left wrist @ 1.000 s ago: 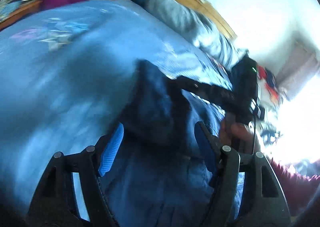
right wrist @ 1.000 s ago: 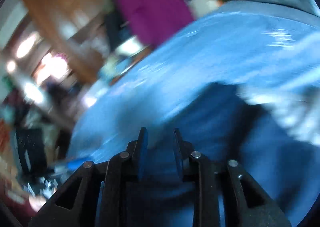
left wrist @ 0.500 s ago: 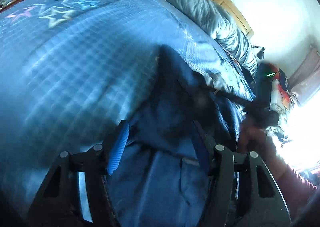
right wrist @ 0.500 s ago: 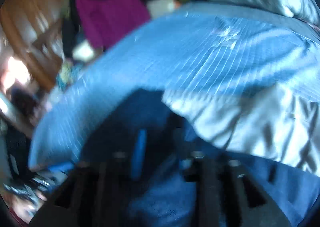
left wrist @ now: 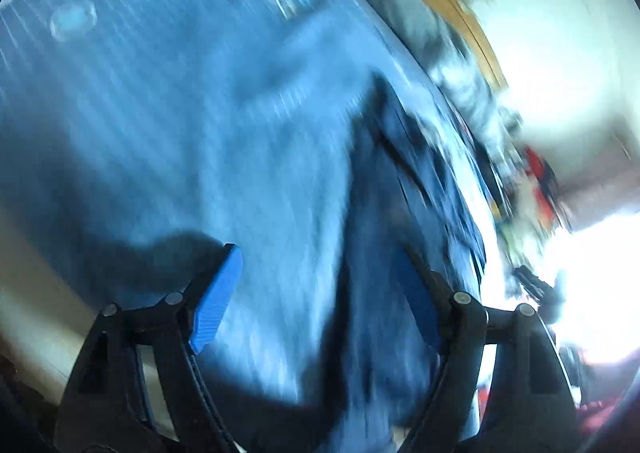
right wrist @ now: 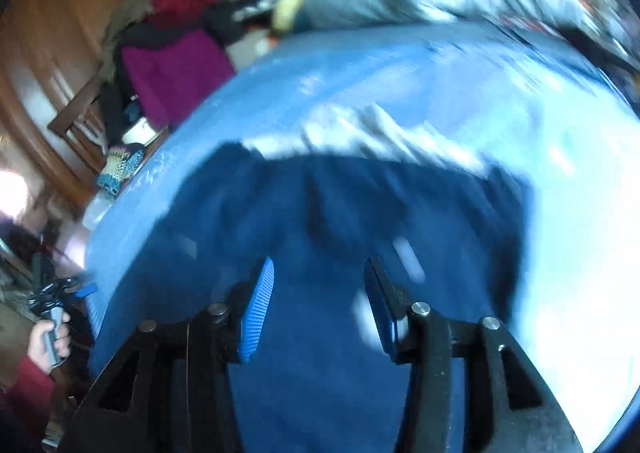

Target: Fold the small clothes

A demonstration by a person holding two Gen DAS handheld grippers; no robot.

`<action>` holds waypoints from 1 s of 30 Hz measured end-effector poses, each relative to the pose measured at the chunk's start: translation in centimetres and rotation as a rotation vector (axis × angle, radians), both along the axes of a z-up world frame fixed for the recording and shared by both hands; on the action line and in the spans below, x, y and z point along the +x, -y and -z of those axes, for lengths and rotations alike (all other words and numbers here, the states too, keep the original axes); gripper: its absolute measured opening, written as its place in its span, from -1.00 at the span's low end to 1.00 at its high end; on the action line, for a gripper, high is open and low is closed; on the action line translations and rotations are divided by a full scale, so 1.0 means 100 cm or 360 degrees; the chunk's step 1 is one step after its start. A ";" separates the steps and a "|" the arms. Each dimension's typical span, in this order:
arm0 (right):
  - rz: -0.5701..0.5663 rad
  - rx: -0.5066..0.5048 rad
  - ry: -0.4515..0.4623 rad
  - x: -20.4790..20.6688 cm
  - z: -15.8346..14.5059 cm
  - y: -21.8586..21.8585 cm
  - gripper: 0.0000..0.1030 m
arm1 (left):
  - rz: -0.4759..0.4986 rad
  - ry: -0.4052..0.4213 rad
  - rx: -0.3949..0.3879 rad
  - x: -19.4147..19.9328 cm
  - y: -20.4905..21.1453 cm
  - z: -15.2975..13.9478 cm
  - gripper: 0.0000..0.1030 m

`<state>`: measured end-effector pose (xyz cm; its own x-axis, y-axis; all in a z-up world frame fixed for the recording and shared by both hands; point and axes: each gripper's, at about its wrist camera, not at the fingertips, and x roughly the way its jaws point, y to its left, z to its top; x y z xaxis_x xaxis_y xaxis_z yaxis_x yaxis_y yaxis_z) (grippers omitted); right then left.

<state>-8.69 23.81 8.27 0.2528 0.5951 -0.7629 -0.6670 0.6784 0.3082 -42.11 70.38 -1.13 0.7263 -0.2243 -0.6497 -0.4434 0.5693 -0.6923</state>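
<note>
Navy garment is left flat on the blue bedspread, apparently for the next fold; left gripper and right gripper jaws are opening, nothing clamped.

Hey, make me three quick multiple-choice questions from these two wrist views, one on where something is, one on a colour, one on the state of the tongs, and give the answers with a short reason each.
1. Where does the dark blue garment lie?
A. on the blue bedspread
B. on a wooden chair
C. in a basket

2. What colour is the cloth draped over the pile at the far left of the bed in the right wrist view?
A. yellow
B. magenta
C. white

3. How do the right tongs stand?
A. clamped on a pillow
C. holding a cup
B. apart, pressing on nothing

Answers:
1 A, the garment spreads flat over the bedspread in both views.
2 B, the draped cloth is plainly magenta.
3 B, the pads stand apart and are opening, with the garment seen behind the gap.
</note>
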 end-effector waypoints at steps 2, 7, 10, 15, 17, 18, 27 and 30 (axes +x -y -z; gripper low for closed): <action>0.0101 -0.0069 -0.0055 -0.034 -0.001 0.066 0.09 | 0.0064 0.0010 -0.0076 -0.010 0.013 0.008 0.51; 0.0315 -0.0195 -0.0295 -0.113 0.034 0.168 0.27 | 0.0100 0.0007 -0.0157 -0.014 0.026 0.016 0.51; 0.0355 -0.0180 -0.0477 -0.136 0.064 0.196 0.29 | 0.0162 -0.0011 -0.0154 -0.012 0.032 0.014 0.51; 0.0202 -0.0182 -0.0724 -0.164 0.114 0.179 0.29 | 0.0271 -0.0065 -0.0099 -0.016 0.043 0.007 0.51; 0.0162 -0.0210 -0.0754 -0.169 0.127 0.168 0.29 | 0.0261 -0.0068 -0.0109 -0.021 0.042 0.006 0.51; 0.0156 -0.0211 -0.0760 -0.172 0.133 0.165 0.29 | 0.0259 -0.0066 -0.0115 -0.025 0.042 0.006 0.51; 0.0135 -0.0143 -0.0788 -0.171 0.142 0.157 0.30 | 0.0426 -0.0167 -0.0093 -0.019 0.064 0.020 0.48; 0.0125 -0.0148 -0.0797 -0.168 0.142 0.151 0.30 | 0.0486 -0.0172 -0.0081 -0.015 0.074 0.022 0.35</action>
<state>-25.51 8.68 -5.94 -0.1162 0.5130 -0.8505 -0.3989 0.7601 0.5130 -43.56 62.95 -3.36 0.5478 -0.4552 -0.7020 -0.3301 0.6534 -0.6813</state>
